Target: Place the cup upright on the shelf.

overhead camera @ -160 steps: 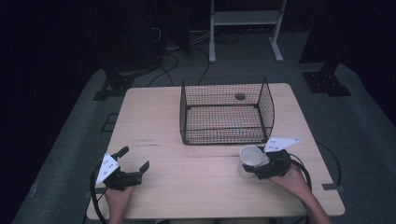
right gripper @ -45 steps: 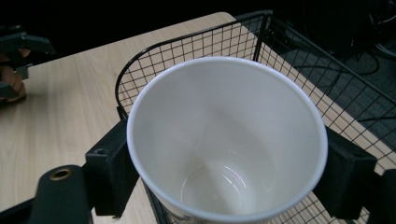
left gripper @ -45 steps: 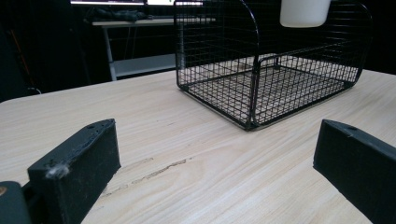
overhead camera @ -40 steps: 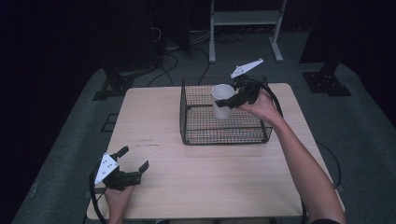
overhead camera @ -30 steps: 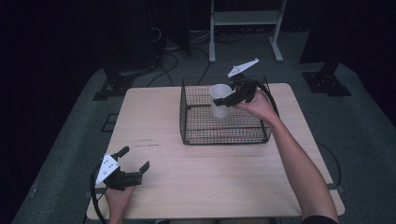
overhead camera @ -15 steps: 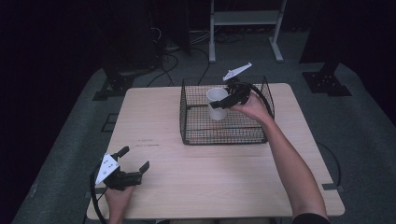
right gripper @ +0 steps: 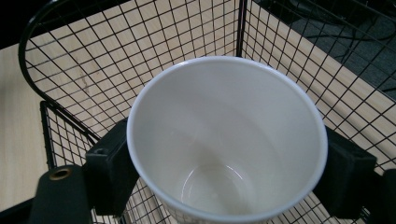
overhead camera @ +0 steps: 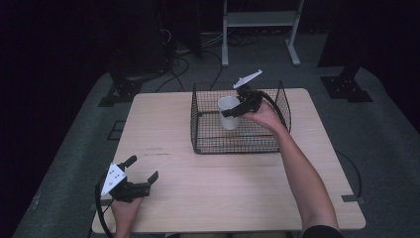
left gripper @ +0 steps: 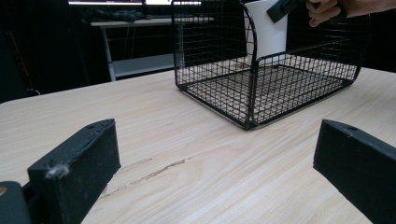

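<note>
White cup in right claw

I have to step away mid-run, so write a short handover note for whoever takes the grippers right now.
Right gripper: shut on the white cup, jaws pressing its outside on both sides, holding it upright and empty over the inside of the wire basket.
Left gripper: open, empty, near the front left of the table, far from the basket.
Done: cup lifted and brought above the basket.
Left: lower the cup to the basket floor, open the jaws, draw the right hand out without catching the wire rim.
</note>
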Demonstrator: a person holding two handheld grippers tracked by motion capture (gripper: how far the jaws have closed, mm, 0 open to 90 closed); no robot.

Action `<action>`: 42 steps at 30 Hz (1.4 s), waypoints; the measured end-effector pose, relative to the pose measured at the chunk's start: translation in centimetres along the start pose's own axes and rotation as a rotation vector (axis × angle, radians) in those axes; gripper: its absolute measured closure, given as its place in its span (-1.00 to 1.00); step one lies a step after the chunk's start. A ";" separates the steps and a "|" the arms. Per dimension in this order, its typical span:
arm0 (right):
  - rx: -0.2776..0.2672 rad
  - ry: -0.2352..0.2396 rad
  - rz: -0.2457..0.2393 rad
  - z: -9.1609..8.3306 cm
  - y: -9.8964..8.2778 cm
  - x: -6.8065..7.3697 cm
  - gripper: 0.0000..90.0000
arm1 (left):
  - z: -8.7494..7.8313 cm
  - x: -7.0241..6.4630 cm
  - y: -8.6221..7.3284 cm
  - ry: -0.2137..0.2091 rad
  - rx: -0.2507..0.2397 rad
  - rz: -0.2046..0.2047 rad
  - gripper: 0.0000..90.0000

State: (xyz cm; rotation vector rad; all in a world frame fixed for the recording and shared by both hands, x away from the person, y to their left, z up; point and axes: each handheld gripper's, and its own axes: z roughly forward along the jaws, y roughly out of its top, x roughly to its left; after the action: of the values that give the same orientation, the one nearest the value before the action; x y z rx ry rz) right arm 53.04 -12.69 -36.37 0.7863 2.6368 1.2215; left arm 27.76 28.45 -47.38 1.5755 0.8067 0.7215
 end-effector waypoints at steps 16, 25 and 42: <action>0.047 -0.001 0.016 1.5 -1.1 -0.9 -0.57 | 0.0 0.0 0.0 0.000 -0.001 -0.001 -1.00; 0.060 -0.006 0.014 1.7 -1.2 -1.1 -0.57 | -0.1 0.0 0.0 0.000 -0.002 -0.001 -1.00; 0.080 -0.020 0.006 2.2 -1.7 -1.1 -0.58 | -0.1 0.0 0.0 0.000 -0.005 -0.003 -1.00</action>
State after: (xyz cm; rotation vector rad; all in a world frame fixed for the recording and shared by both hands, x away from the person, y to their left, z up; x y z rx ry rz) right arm 54.05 -12.68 -39.15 0.8158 2.6838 1.1091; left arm 27.72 28.52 -47.38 1.5699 0.8067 0.7212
